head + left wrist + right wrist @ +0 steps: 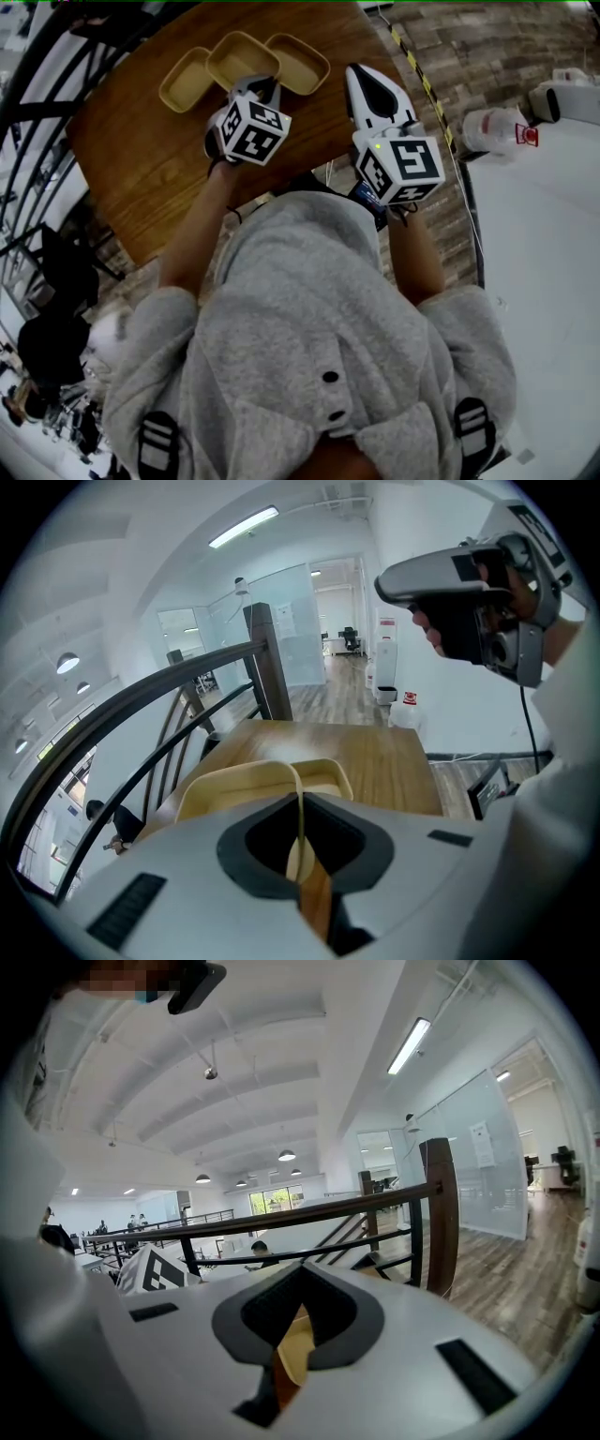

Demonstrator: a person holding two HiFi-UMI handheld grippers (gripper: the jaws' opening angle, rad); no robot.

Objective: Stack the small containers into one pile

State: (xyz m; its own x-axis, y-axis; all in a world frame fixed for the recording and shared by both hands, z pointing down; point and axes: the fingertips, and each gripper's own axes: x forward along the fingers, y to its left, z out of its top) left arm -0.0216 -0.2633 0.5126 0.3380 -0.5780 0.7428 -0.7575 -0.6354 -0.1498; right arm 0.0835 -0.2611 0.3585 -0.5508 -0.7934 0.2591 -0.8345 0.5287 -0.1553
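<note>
Left gripper (302,855): clamped on rim wall of middle container (242,58), above table (141,159). A rim hold likely leaves its base free to nest into a neighbour (186,80). Right gripper (354,73): jaws together, empty, probably standing clear.

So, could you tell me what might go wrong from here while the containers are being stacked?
1. The left gripper has its jaws closed on only the thin rim of the middle container; such a small hold might let it tilt or slip.
2. That container is close beside the left container and the right container, so it could bump either across the table.
</note>
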